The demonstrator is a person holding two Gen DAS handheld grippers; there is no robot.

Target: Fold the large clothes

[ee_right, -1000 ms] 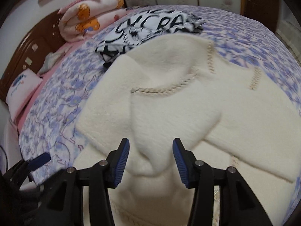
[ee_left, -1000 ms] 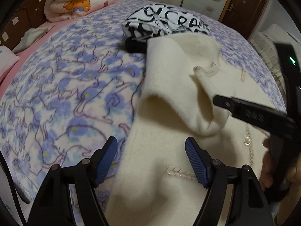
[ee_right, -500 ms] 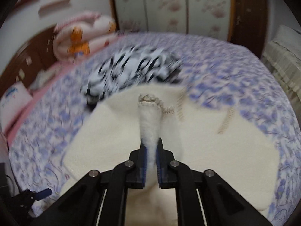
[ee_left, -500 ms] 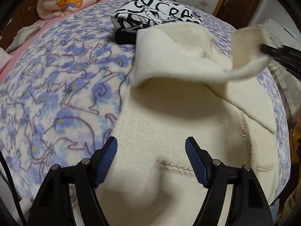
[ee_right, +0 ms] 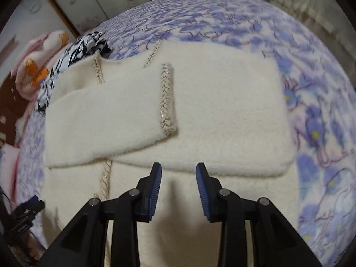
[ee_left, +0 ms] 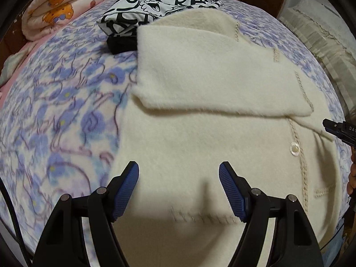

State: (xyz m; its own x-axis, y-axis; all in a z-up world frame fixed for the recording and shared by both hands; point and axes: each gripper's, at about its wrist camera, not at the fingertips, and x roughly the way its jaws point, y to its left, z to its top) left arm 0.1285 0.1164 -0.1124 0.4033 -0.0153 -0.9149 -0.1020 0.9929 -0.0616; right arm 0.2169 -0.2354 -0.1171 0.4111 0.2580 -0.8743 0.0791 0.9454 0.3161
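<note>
Now I'm hovering my left gripper (ee_left: 179,185) wide over the cream cardigan (ee_right: 222,111); my right gripper (ee_right: 178,185), jaws just opening, is holding nothing above its folded sleeve (ee_right: 106,120).

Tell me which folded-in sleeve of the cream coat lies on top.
The left sleeve, the one with the braided cuff. Its cuff end overlaps the other sleeve, which lies flat beneath it across the coat.

L gripper (ee_left: 179,192) wide apart, empty; R gripper (ee_right: 178,191) jaws just opening, nothing between.
</note>
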